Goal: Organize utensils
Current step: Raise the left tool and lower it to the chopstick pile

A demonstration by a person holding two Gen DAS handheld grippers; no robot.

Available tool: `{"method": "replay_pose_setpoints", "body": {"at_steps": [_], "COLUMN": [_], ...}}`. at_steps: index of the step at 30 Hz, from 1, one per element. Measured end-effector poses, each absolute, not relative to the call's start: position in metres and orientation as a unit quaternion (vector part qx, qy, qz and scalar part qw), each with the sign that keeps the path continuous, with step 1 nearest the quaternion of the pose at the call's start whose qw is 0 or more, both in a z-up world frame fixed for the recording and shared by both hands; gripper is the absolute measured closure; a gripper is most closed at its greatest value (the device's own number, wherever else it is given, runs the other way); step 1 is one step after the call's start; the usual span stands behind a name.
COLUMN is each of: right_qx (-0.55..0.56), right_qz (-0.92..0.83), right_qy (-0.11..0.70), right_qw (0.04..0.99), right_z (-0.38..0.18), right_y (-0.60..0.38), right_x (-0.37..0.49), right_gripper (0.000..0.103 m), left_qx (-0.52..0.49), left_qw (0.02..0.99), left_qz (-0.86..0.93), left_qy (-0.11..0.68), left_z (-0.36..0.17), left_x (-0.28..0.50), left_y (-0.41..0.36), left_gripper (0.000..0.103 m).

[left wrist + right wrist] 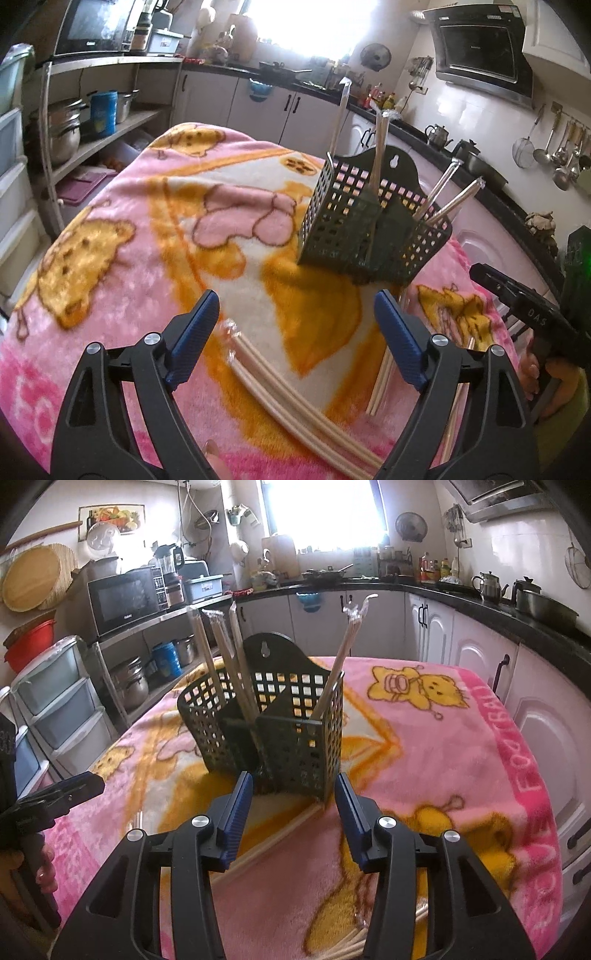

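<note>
Tabletop under pink blanket (443, 738) with yellow cartoon figures. Dark green perforated utensil basket (273, 731) upright near tabletop middle, two compartments; wrapped chopsticks (229, 653) stand in both, leaning outward. Loose chopsticks (280, 384) lie flat on blanket toward near edge, between basket and grippers. Left gripper (295, 332) spread wide above loose chopsticks, nothing between blue pads. Right gripper (293, 812) partly spread, empty, just before basket.
</note>
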State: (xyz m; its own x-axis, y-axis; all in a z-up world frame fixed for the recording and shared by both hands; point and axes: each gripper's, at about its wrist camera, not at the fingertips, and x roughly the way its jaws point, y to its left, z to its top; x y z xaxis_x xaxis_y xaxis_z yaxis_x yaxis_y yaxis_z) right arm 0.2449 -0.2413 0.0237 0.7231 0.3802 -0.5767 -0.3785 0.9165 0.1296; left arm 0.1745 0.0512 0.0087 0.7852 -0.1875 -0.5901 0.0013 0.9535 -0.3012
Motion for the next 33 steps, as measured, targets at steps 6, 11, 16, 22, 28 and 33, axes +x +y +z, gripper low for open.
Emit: {"method": "replay_pose_setpoints", "body": {"at_steps": [6,11,16,22,28,33], "right_qx": [-0.005,-0.006,-0.002,0.000,0.001,0.003], "right_qz": [0.199,0.194,0.191,0.185,0.178,0.168], "right_qy": [0.323,0.327,0.330,0.336,0.339,0.343], "right_qw": [0.925,0.925,0.925,0.923,0.924,0.924], "right_z": [0.014,0.011,0.008,0.001,-0.002,-0.007], "right_y": [-0.243,-0.247,-0.250,-0.258,-0.266,-0.275], "right_x": [0.233,0.226,0.222,0.218,0.214,0.211], "right_gripper": [0.058,0.058,0.058,0.058,0.058,0.058], "left_qx": [-0.136,-0.139,-0.143,-0.153,-0.171,-0.200], "left_qw": [0.929,0.925,0.921,0.911,0.899,0.883], "left_qz": [-0.048,-0.049,-0.050,-0.050,-0.060,-0.068], "left_qy": [0.341,0.349,0.359,0.379,0.398,0.419], "left_z": [-0.004,-0.011,-0.018,-0.032,-0.045,-0.059], "left_x": [0.162,0.154,0.150,0.148,0.145,0.144], "left_y": [0.054,0.057,0.058,0.061,0.063,0.069], "left_gripper": [0.026,0.026,0.026,0.027,0.053,0.073]}}
